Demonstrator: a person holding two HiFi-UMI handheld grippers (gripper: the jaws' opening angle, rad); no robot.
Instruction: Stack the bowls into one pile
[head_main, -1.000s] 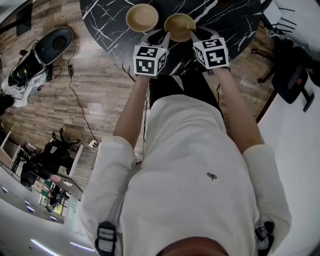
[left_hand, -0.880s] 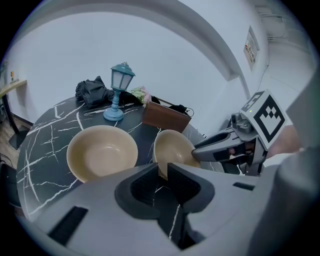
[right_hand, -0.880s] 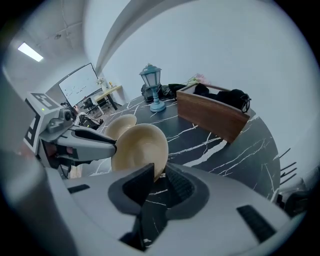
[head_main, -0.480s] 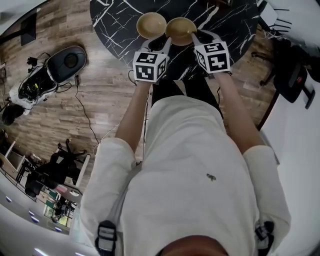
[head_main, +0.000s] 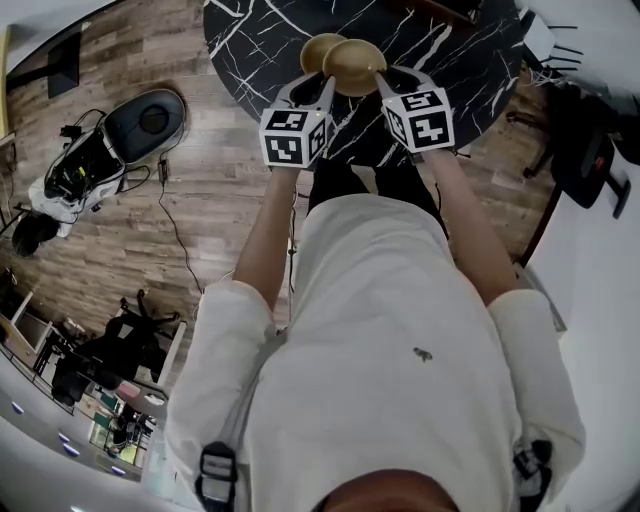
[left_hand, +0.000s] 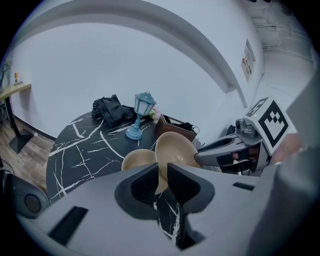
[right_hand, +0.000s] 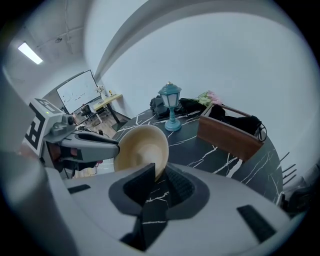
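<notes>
Both tools grip one bowl: the left tool (left_hand: 163, 175) is clenched on the near rim of the lifted bowl (left_hand: 177, 150), and the right tool (right_hand: 160, 176) pinches the opposite rim, its jaws having just eased slightly apart with the rim between them. This bowl is plain, smooth and pale tan, round and fairly deep, empty, with a thin edge. It is held raised and tilted, its hollow turned toward the left tool. A matching tan bowl (left_hand: 136, 160) sits just beyond it on the round black desk (head_main: 450, 40) veined with white; in the head view the lifted bowl partly overlaps this one. Farther back on the desk stand a teal lantern (left_hand: 142, 112), a brown box (right_hand: 227, 135) and a heap of dark cloth (left_hand: 107, 109)
</notes>
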